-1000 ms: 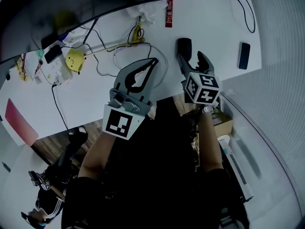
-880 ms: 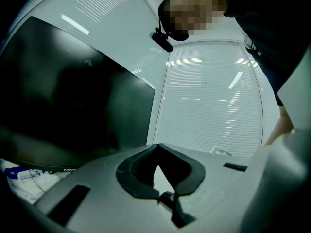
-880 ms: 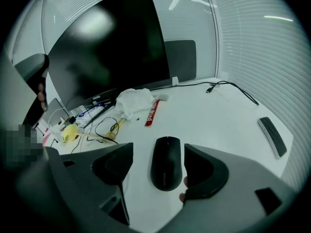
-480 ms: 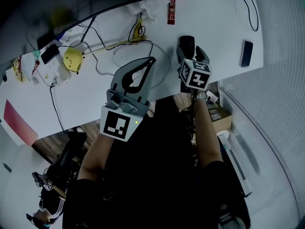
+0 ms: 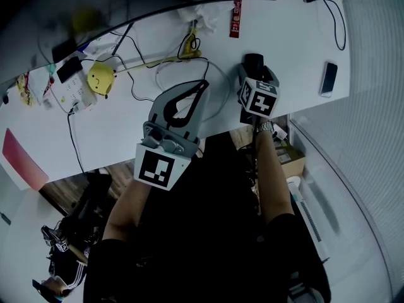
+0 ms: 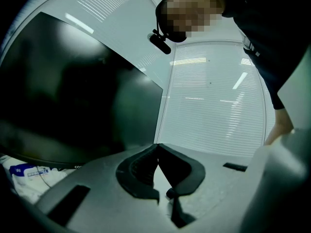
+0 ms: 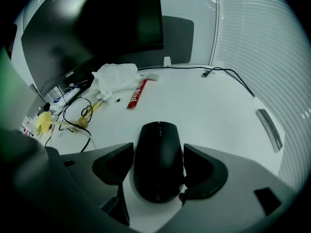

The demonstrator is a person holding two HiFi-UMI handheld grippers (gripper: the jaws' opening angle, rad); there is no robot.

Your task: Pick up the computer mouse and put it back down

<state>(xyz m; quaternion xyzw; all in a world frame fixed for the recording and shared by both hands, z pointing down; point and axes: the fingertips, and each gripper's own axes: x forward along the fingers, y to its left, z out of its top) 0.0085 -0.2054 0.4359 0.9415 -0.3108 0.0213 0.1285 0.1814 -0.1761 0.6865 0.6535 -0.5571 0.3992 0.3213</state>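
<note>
The right tongs (image 7: 158,153) are straddling the computer mouse (image 7: 158,165), which is lying flat on the white tabletop (image 7: 209,108) at the lower middle of the right gripper view. Both dark pads are sitting against its flanks, so the tongs are looking clenched on it, though it is not yet being lifted. The left tongs (image 6: 156,149) are pinched together on nothing, pointing up toward a dark monitor (image 6: 73,91) at the left of their view. For a clean pick, the squeeze is wanting to be level and centred on the widest part of the body, since the smooth curved shell is likely to slip forward. Raising it straight up and lowering it gently onto the same bare patch is looking safest.
</note>
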